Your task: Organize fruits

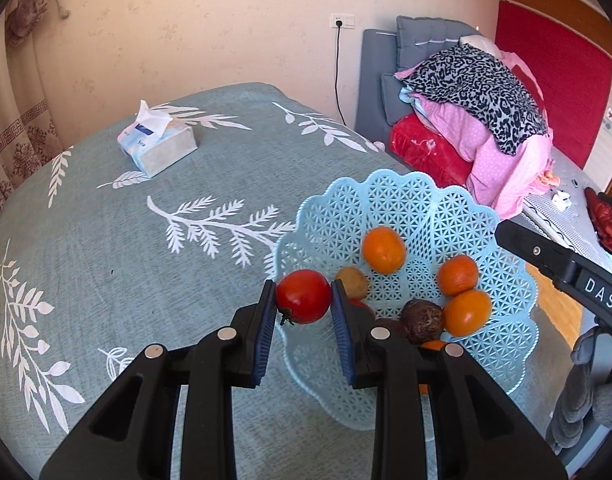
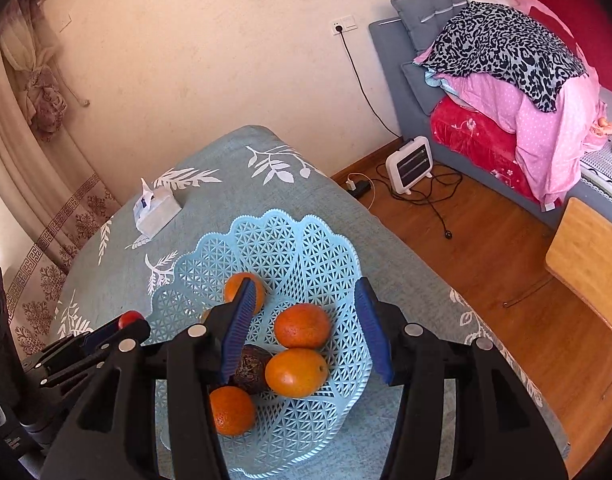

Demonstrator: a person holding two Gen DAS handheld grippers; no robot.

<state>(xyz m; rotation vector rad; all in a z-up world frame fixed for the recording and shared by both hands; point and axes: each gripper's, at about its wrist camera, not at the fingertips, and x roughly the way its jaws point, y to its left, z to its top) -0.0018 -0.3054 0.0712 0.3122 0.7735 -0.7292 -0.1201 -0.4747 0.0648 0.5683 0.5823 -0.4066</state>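
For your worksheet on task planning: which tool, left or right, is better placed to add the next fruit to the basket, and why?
Left. The left tool already clamps the tomato at the basket rim; the right tool hangs open and empty above the oranges.

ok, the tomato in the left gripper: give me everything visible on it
The tomato is round, red and glossy, with a highlight on top and a small dark dried stem at its lower left. It looks whole and unbruised. The left gripper is shut on it, one blue ribbed pad against each side, holding it over the near-left rim of the light blue lattice basket. In the right wrist view only a red sliver shows.
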